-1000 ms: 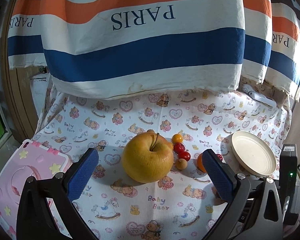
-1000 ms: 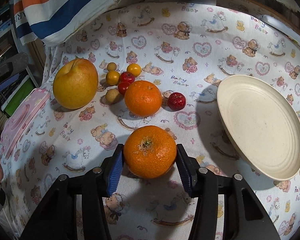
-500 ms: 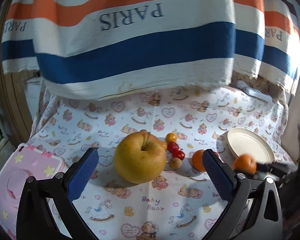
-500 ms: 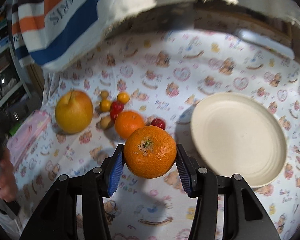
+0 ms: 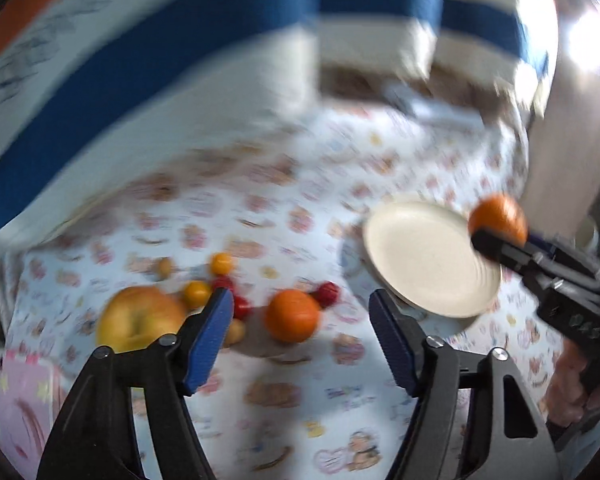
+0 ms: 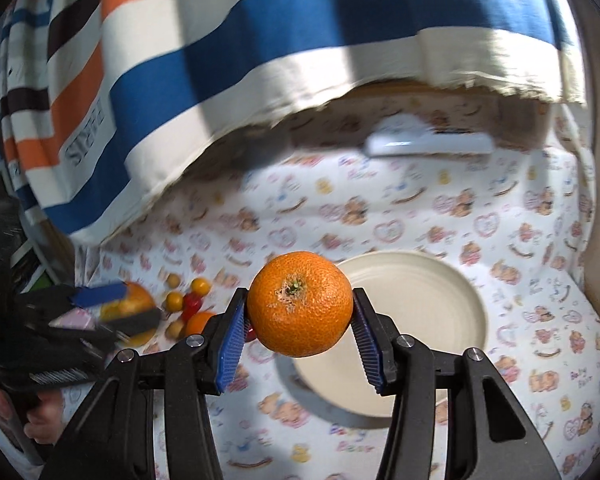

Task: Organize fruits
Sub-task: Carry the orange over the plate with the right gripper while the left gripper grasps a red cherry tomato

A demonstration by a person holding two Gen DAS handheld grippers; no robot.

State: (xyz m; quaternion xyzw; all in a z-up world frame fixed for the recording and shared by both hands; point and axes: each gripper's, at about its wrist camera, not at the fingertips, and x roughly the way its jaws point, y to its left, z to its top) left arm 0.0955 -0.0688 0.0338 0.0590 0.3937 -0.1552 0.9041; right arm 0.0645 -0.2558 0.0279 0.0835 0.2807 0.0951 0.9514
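r tongs carry round orange mandarin over the plate; l tongs narrowing on nothing

right gripper point(image 6: 299, 338) clamps the dimpled orange mandarin point(image 6: 300, 303), now lifted w/ the round cream plate point(image 6: 416, 334) just behind it, vs low over the cloth a sec ago. left gripper point(image 5: 301, 338): jaws closing, nothing btwn pads; it swung off the big yellow apple point(image 5: 138, 318), now left of its l finger, second smooth orange fruit point(image 5: 292, 315) just ahead btwn fingers.

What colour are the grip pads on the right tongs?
Blue, ribbed pads pressing on the orange; clearest in the right wrist view.
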